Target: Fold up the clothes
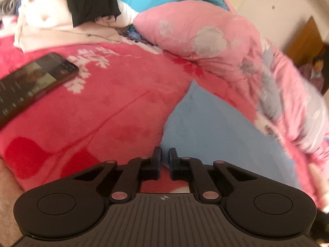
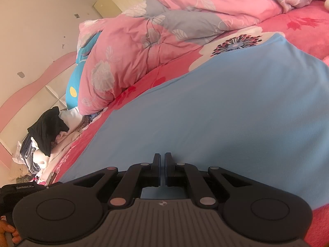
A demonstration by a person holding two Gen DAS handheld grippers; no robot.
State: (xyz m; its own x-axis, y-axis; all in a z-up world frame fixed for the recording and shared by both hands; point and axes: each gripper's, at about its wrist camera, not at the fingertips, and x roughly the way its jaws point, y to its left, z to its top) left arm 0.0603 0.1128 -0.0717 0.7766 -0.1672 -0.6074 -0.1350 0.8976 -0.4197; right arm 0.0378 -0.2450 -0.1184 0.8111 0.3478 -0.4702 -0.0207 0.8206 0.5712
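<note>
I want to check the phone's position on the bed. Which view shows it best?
The left wrist view: the phone lies in plain sight on the red blanket, screen up, at the left edge. The right wrist view shows no clear sight of the phone.

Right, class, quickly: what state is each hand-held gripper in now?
Left hand-held gripper: shut at the blue cloth's edge; a grip cannot be told.
Right hand-held gripper: shut over the blue cloth; a grip cannot be told.

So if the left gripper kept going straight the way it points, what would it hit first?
Probably the edge of the blue cloth right ahead of the left gripper, on the red blanket; depth is hard to judge.
</note>
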